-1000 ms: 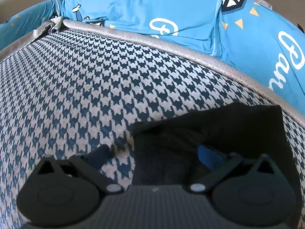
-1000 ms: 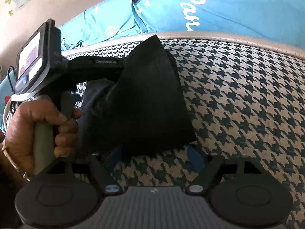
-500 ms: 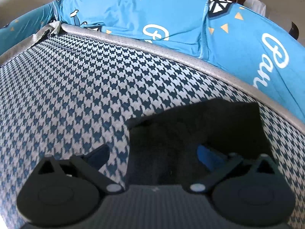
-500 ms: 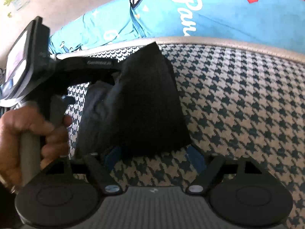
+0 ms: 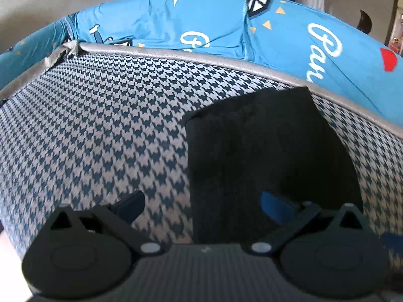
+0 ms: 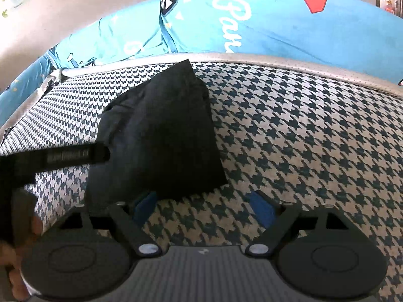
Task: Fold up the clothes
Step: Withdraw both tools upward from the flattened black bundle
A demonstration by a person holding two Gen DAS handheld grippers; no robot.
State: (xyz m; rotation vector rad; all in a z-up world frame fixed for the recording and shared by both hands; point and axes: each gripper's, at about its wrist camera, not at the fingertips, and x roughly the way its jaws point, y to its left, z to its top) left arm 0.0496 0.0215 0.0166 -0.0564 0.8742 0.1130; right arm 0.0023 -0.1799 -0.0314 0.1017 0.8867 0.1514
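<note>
A black garment (image 5: 267, 151) lies folded into a compact shape on the houndstooth seat cushion (image 5: 100, 130). My left gripper (image 5: 202, 205) is open over the garment's near left corner, with one fingertip (image 5: 273, 205) above the cloth and the other above bare cushion. In the right wrist view the same garment (image 6: 163, 136) sits left of centre. My right gripper (image 6: 202, 207) is open at its near edge, with nothing between the fingers. The left tool's black body (image 6: 65, 157) reaches in from the left, its end at the garment's left side. A hand (image 6: 17, 271) holds its grip.
Blue printed cushions (image 5: 226, 30) line the back of the seat behind a grey piped edge (image 5: 176, 54). The houndstooth surface stretches wide to the left of the garment and also to the right (image 6: 314, 138). A pale wall (image 6: 63, 7) rises behind.
The left tool has drawn back toward the lower left and its hand has slid mostly out of the right wrist view. The garment has settled flat on the cushion. Both grippers stay open.
</note>
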